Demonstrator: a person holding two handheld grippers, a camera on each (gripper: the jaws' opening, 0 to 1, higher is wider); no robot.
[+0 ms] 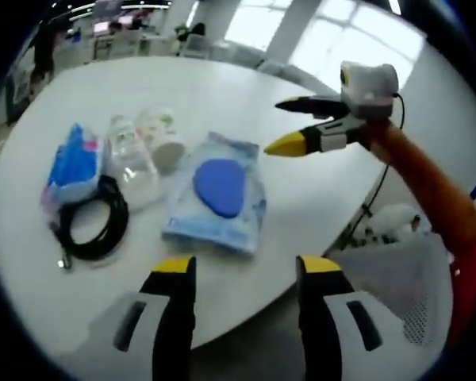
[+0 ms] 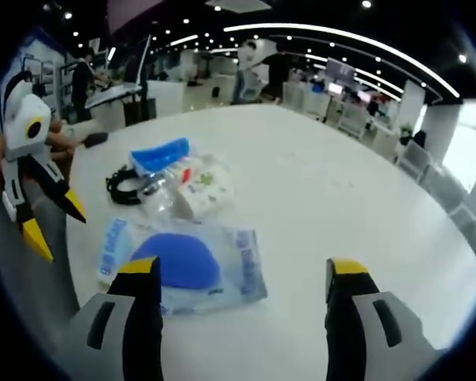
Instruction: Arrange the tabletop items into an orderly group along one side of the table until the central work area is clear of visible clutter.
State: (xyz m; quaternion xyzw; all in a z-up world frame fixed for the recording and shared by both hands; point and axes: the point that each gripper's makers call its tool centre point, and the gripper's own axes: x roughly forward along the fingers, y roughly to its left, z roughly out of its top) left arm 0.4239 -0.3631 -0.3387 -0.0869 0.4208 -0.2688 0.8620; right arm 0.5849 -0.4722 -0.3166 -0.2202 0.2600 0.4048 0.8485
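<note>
The room was a large open office with ceiling lights, desks and tall windows, and the things lay on a wide white table. In the left gripper view, going from left to right, a blue packet lay nearest the left edge of the table, with a coiled black cable touching its near side. Just beside them lay two clear plastic bottles side by side; what their labels said was too small to read. To the right of the bottles, a transparent pouch with a blue oval pad inside lay flat, near the near edge of the table. The left gripper hung over that near edge with its jaws apart and nothing between them. At the far right the right gripper hovered above the table, its yellow-tipped jaws also apart and empty, held by a person's arm in an orange sleeve.

In the right gripper view the left gripper appeared at the left, the pouch lay just before the right gripper, and the bottles, the cable and the blue packet lay behind it.
</note>
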